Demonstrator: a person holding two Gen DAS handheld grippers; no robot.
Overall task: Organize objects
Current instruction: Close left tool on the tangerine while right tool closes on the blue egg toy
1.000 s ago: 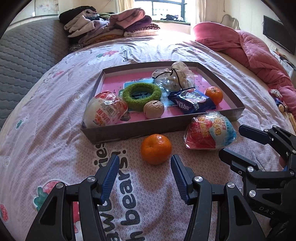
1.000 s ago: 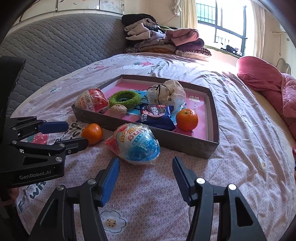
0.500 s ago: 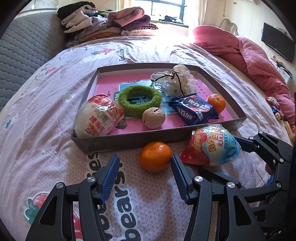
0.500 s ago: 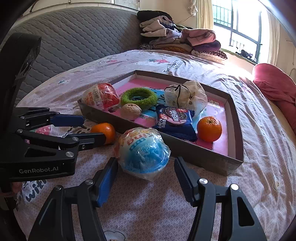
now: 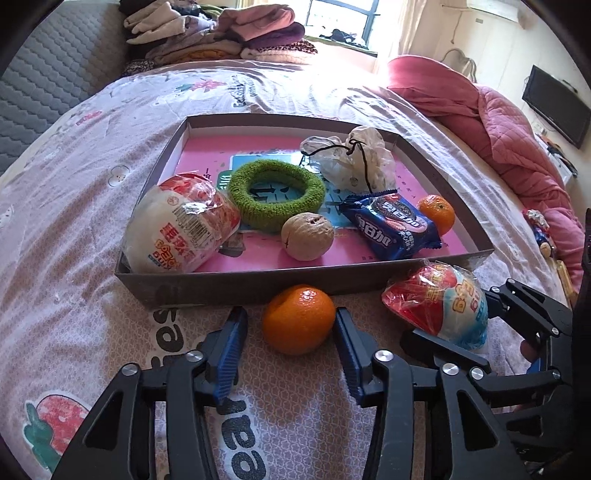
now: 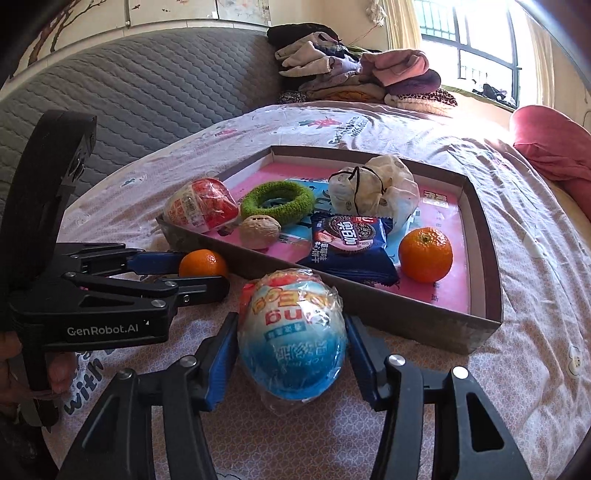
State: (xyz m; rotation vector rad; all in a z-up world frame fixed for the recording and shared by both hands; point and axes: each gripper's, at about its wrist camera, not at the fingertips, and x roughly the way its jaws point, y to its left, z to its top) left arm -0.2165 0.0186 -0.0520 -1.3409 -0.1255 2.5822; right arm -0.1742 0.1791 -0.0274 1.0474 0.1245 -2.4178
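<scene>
A shallow grey box (image 5: 229,284) with a pink floor lies on the bed. It holds a red wrapped egg toy (image 5: 181,229), a green ring (image 5: 275,192), a walnut (image 5: 306,236), a blue cookie pack (image 5: 391,229), an orange (image 5: 436,214) and a white bag (image 5: 354,162). A loose orange (image 5: 297,319) lies in front of the box, between the open fingers of my left gripper (image 5: 290,332). A blue wrapped egg toy (image 6: 291,339) lies beside it, between the open fingers of my right gripper (image 6: 290,343).
Folded clothes (image 5: 221,33) are stacked at the far end of the bed. A pink quilt (image 5: 498,122) lies at the right. A grey padded headboard (image 6: 129,103) runs along the left. The box's front wall stands just beyond both loose things.
Both grippers have moved forward. The loose orange now sits between the left fingers and the blue egg toy between the right fingers. Both stay open.
</scene>
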